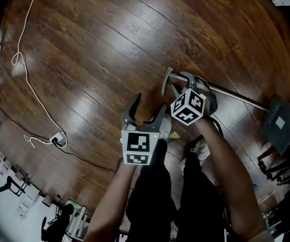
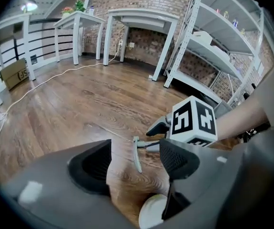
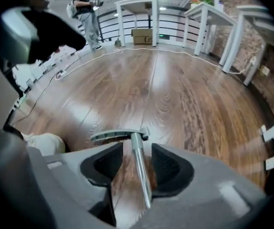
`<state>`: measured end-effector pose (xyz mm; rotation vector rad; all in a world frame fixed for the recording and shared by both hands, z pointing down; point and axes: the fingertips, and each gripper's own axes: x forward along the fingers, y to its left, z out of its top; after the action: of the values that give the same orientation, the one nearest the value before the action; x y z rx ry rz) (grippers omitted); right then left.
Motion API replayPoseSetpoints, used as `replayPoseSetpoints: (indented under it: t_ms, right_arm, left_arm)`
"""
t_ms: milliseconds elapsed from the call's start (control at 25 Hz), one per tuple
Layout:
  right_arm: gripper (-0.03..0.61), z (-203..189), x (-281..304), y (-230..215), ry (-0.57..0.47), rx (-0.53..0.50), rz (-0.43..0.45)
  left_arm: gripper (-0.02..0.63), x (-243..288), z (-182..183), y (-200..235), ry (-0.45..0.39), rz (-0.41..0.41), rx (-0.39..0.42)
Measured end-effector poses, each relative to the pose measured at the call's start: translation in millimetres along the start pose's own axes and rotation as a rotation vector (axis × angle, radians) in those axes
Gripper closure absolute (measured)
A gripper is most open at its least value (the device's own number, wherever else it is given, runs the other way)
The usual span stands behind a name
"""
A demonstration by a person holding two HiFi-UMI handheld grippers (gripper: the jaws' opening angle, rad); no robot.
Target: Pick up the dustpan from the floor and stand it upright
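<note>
**Right claw lined up on the dustpan pole**

On the floor (image 1: 109, 44) the dustpan (image 1: 281, 121) lies flat, its pan well apart from the right claw (image 3: 137, 149). Its pole (image 3: 141, 175) runs between that claw's parted jaws, ungripped, with the grip (image 3: 120, 135) just ahead. The next move is probably to squeeze, then lift. The left claw (image 1: 149, 107) hangs beside it, open and empty.

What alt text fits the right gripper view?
The grey right hand-held gripper has its jaws apart around a thin silver metal dustpan handle, just below its grey crossbar grip. The handle lies on a glossy brown wooden floor; white tables stand beyond.
</note>
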<state>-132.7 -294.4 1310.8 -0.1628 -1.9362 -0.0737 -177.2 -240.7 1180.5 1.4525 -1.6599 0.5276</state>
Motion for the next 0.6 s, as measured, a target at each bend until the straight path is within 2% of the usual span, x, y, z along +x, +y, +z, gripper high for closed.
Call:
replayPoseSetpoints:
  t_ms: [120, 160, 200, 280, 400, 600]
  right_arm:
    - [0.400, -9.7, 32.5, 2.9, 0.075, -0.136, -0.005]
    - [0.420, -12.9, 37.5, 4.7, 0.091, -0.162, -0.004]
    - [0.497, -14.9, 38.4, 7.1, 0.099, -0.176, 0.004]
    - [0.500, -12.3, 24.8, 9.8, 0.099, -0.168, 0.027]
    - [0.500, 14.6, -38.0, 1.4, 0.040, -0.122, -0.006]
    - [0.501, 67.2, -184.7, -49.0, -0.114, -0.029, -0.122]
  left_arm:
    - [0.278, 12.6, -0.2, 14.9, -0.010, 0.024, -0.029]
    - [0.272, 12.1, 1.3, 18.2, -0.011, 0.033, -0.038]
    - [0.270, 8.6, 4.6, 20.1, -0.012, 0.042, -0.046]
    - [0.270, -6.5, 17.7, 21.0, -0.023, 0.059, -0.061]
    - [0.281, -49.7, 51.9, 16.8, -0.058, 0.085, -0.101]
    - [0.285, -126.9, 147.4, -20.0, -0.173, 0.052, -0.142]
